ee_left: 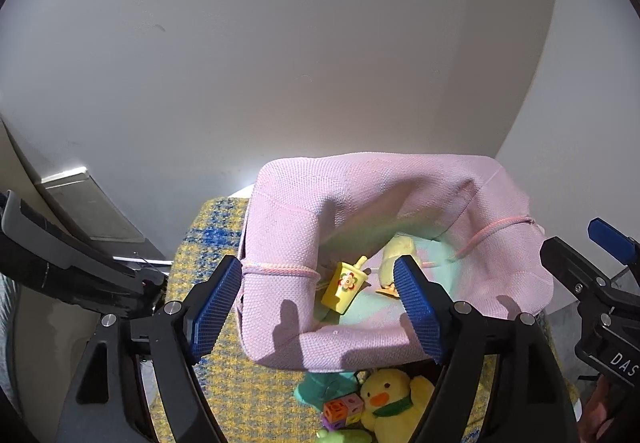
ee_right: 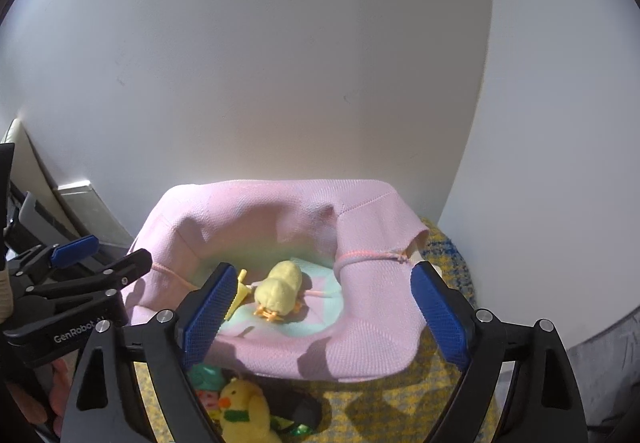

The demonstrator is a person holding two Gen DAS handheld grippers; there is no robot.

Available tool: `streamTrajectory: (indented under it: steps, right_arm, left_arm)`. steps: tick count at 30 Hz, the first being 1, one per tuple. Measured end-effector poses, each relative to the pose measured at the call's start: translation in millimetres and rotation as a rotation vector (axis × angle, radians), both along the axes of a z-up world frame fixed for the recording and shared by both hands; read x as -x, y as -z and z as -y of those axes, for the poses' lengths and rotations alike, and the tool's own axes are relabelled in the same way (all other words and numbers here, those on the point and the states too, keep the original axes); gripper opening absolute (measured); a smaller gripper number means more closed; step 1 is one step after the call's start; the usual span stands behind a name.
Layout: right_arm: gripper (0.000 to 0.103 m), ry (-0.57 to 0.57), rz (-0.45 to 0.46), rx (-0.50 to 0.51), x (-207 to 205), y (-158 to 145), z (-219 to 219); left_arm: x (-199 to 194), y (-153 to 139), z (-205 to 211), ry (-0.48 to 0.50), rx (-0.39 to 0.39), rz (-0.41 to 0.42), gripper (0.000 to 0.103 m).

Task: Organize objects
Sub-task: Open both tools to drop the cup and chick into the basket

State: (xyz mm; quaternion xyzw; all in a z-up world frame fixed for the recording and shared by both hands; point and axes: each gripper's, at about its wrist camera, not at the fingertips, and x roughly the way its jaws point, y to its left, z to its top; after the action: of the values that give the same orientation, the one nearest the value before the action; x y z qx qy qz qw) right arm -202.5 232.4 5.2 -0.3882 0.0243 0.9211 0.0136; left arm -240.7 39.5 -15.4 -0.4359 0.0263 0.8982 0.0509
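Nearest, at the bottom of both views, a plush duck (ee_left: 394,399) with a green scarf lay on the yellow-and-blue cloth (ee_left: 216,243), with a small coloured cube (ee_left: 343,409) and a mint-green soft toy (ee_left: 326,387) just beside it. Above them the left gripper (ee_left: 316,309) had its jaws apart with nothing pressed between the blue pads (ee_left: 214,309); the near left corner of the pink fabric basket (ee_left: 304,211) sat in the gap. The right gripper (ee_right: 322,317) likewise stood with jaws wide apart, over the basket's near right side, clamped on nothing. Inside the basket, on its pale green and pink floor, a yellow toy cup (ee_left: 345,287) with a flower on it lay tilted, and a small yellow chick (ee_right: 280,289) lay next to it, feet toward the cameras. A pink cord (ee_right: 372,255) ran along the basket's folded rim. Farther back a plain white wall (ee_right: 280,63) rose behind the basket.
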Motion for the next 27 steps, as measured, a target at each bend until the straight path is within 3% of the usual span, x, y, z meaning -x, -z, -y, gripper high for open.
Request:
streamTrajectory:
  steps: [14,27]
  right_arm:
    - [0.089,0.018,-0.045,-0.004,-45,-29,4]
    - [0.089,-0.002,-0.039,-0.007,-83,-27,19]
  left_arm:
    - [-50,-42,8,-0.004,-0.005,-0.08,0.082]
    - [-97,-46,22,-0.03,0.008,-0.099,0.089]
